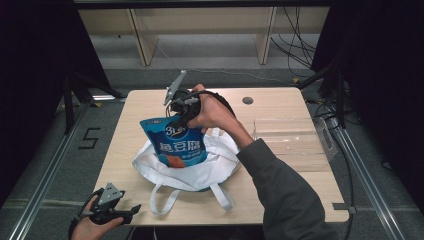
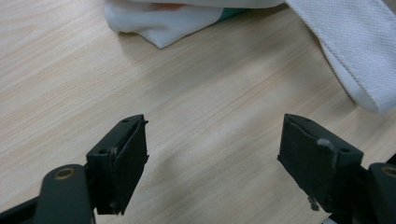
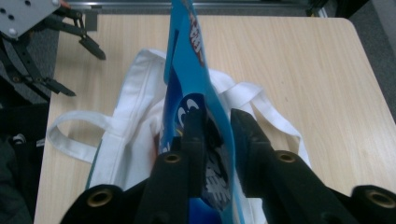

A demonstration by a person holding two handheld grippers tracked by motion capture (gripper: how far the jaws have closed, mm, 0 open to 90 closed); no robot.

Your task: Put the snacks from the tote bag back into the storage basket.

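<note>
R gripper (image 3: pixel 217 126) clamped on top edge of blue snack pouch (image 1: pixel 175 142), jaws pinching pouch film betw. them; pouch hangs upright under it, lower part sitting in mouth of white tote bag (image 1: pixel 192 170) at table (image 1: pixel 280 105) centre. R hand (image 1: pixel 212 112) raised above bag, wrist bent, forearm coming in diagonally from lower right. L gripper (image 2: pixel 212 140) wide open, nothing betw. jaws, held by L hand (image 1: pixel 92 225) low at near-left table corner, well apart from pouch, bag strap (image 2: pixel 345 51) just ahead of it.
</note>
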